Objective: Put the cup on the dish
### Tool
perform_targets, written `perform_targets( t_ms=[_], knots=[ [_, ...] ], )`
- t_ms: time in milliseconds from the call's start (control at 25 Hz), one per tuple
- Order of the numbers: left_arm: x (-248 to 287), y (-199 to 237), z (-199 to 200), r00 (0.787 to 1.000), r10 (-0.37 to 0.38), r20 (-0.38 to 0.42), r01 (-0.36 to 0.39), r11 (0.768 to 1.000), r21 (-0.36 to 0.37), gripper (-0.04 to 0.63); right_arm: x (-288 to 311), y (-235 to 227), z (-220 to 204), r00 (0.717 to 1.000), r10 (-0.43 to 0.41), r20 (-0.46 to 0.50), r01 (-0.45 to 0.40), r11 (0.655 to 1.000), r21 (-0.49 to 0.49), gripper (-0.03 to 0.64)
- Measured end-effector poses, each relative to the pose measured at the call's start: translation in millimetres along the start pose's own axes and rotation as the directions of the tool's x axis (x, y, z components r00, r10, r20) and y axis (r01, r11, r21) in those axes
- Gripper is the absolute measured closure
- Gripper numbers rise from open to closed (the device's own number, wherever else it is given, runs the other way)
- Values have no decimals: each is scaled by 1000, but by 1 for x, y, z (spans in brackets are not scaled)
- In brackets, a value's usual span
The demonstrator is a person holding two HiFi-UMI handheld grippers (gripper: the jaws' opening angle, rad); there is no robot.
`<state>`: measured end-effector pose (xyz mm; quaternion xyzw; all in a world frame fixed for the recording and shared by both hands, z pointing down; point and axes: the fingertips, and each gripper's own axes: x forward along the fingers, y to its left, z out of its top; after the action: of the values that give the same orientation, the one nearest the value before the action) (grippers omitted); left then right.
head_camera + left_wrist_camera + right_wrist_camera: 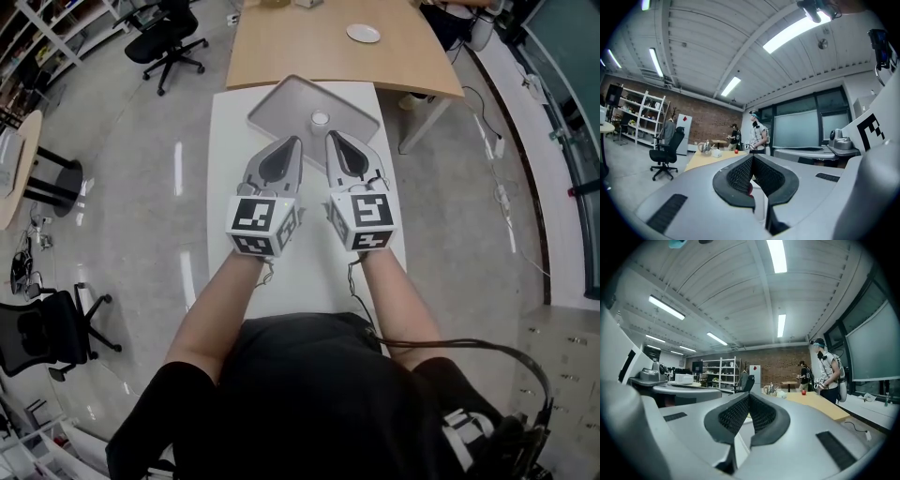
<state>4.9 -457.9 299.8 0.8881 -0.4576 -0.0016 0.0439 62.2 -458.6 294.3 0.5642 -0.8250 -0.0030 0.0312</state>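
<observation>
While left gripper (297, 142) and right gripper (331, 137) are closed empty, the cup (320, 118) sits beyond them on the dish (279, 109).

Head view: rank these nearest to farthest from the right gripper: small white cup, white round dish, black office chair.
1. small white cup, on the grey tray, just ahead of the shut right gripper.
2. white round dish, on the wooden table beyond the tray.
3. black office chair, on the floor, far up-left.
</observation>
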Motion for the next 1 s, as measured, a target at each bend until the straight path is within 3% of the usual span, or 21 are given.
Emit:
perform_targets(
  t_ms=[560, 1000],
  knots=[
    [-58, -53, 49, 998, -23, 51, 20, 999, 42, 597, -77, 18, 53, 996, -9, 85, 10, 1000, -3, 603],
    [-71, -72, 51, 997, -61, 38, 60, 998, 35, 597, -99, 29, 72, 993, -2, 120, 4, 1000, -24, 604]
  ],
)
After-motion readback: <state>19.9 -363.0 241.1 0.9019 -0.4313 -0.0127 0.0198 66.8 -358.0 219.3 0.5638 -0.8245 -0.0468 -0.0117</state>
